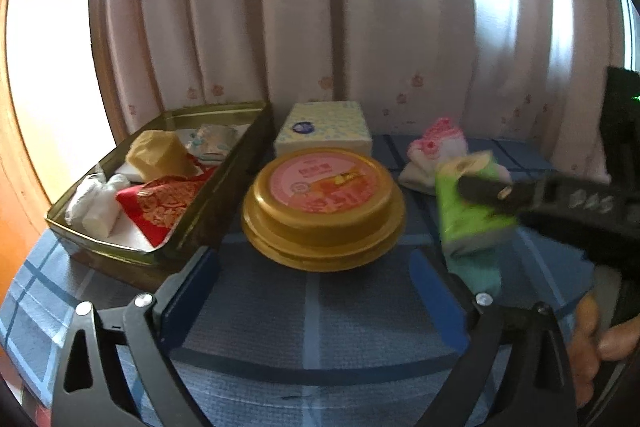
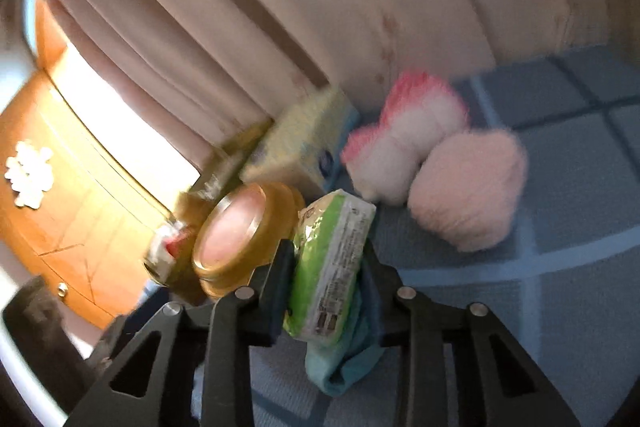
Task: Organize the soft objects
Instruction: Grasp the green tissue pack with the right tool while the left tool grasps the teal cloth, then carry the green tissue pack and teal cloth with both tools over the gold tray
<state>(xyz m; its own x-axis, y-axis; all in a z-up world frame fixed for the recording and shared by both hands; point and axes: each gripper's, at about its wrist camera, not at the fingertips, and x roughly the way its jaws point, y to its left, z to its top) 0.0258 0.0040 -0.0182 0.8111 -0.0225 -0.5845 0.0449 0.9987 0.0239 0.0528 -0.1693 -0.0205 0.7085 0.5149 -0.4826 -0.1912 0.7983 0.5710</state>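
My right gripper (image 2: 326, 259) is shut on a green tissue pack (image 2: 332, 259) and a teal cloth (image 2: 344, 359) that hangs under it. The left wrist view shows the pack (image 1: 472, 211) held above the table, right of the round gold tin (image 1: 322, 207). My left gripper (image 1: 316, 291) is open and empty, low over the blue checked cloth in front of the tin. An open rectangular gold tin (image 1: 224, 183) at the left holds a red pouch (image 1: 164, 203), a yellow cloth (image 1: 158, 155) and white soft items. A pink-and-white plush (image 2: 404, 143) and a pale pink plush (image 2: 472, 187) lie at the back right.
A yellow dotted tissue box (image 1: 326, 131) stands behind the round tin. Curtains (image 1: 320, 7) hang along the back edge. A wooden cabinet (image 2: 52, 211) stands to the left. The table is covered with a blue checked cloth (image 1: 312, 327).
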